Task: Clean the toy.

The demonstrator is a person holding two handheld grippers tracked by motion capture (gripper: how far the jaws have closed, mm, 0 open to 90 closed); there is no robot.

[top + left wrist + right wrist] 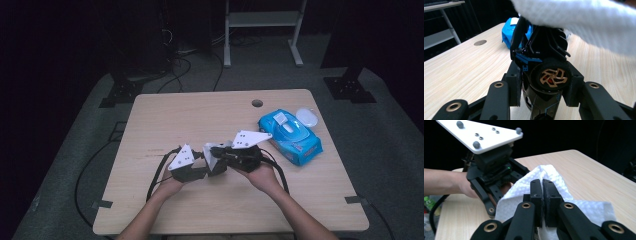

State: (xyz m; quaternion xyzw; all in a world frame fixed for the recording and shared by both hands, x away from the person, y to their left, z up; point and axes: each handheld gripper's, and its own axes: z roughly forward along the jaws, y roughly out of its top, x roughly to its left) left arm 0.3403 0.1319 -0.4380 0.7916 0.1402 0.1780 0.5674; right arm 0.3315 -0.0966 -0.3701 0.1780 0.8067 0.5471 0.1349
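Our left claw [541, 82] grips one black toy car [541, 50] at its gold-spoked wheel, jaws narrowed against it. Our right claw [543, 192] pinches one white wipe [534, 182], jaws nearly together, pressing it on the car above the bench [200, 115]. One blue wipes pack [291, 136] lies well apart, right.
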